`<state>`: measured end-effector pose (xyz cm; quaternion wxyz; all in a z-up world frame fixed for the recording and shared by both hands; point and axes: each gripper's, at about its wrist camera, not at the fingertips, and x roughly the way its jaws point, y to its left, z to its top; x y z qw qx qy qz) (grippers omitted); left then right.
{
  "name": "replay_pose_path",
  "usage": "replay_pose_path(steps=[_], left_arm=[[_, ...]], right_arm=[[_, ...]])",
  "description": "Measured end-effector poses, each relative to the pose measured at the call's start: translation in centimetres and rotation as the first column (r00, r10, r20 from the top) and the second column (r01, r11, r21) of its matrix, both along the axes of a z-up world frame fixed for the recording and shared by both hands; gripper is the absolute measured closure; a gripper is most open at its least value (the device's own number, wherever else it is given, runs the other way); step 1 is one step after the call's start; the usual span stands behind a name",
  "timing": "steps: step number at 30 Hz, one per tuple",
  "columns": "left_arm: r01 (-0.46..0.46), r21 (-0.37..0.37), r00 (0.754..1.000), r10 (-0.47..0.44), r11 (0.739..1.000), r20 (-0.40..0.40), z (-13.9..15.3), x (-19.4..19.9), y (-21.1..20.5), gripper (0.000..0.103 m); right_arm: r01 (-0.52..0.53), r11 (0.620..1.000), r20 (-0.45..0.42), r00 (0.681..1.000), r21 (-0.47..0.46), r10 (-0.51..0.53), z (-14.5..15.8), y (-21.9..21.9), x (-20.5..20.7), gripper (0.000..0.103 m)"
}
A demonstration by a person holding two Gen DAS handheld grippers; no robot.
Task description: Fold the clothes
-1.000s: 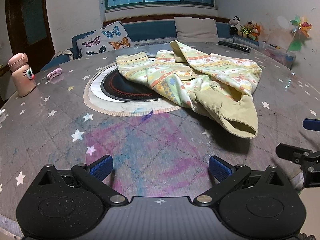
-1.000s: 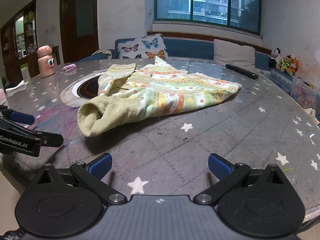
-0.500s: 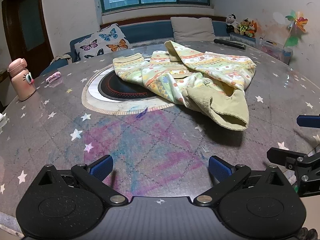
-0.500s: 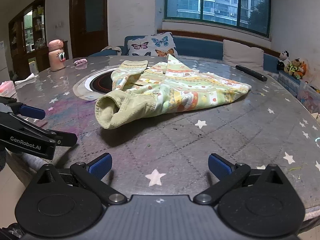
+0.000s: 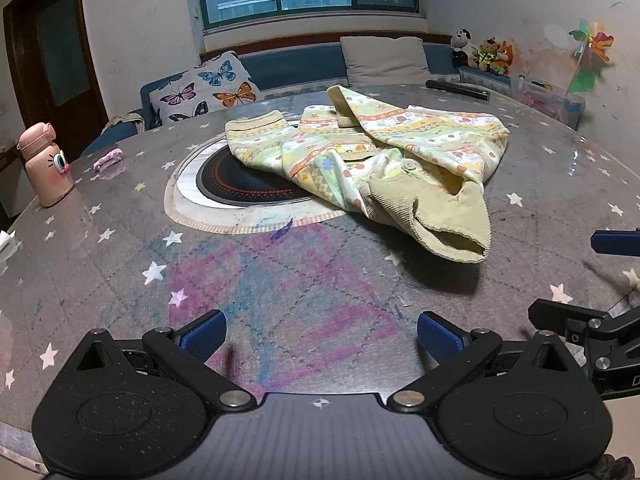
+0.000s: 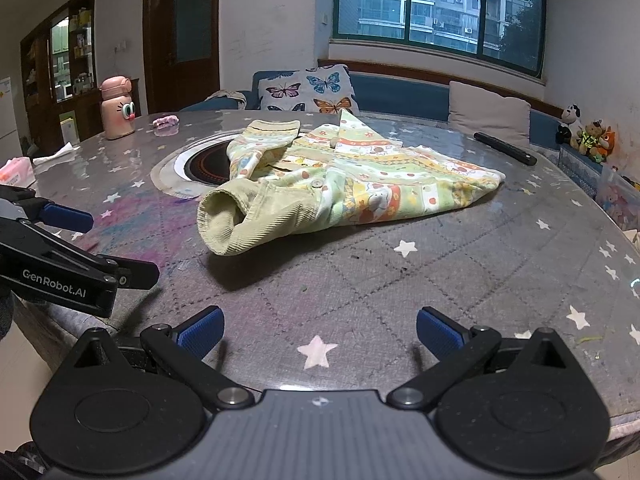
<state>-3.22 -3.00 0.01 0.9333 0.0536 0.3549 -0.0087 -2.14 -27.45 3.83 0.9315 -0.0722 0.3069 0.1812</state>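
Lying crumpled on the table, a garment, both grippers' jaws released, empty

Crumpled patterned garment on starry round table, right gripper fingers spread empty, left gripper alongside

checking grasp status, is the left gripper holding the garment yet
No, the left gripper is open over bare table, short of the garment.

Bare star-printed grey worktop lay open between my blue-padded fingers and the crumpled yellow-green patterned child's garment. Far left stood a pink cartoon-eyed bottle; a black remote lay beyond.
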Motion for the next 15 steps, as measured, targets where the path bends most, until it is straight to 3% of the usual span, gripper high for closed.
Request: replay_pose_path(steps=[15], left_arm=[[0.006,0.006,1.0,-0.006,1.0,-0.004,0.06,0.4,-0.33,0.0]], right_arm=[[-0.002,1.0,0.002,1.0,-0.001,0.002,0.16,0.18,0.38,0.0]])
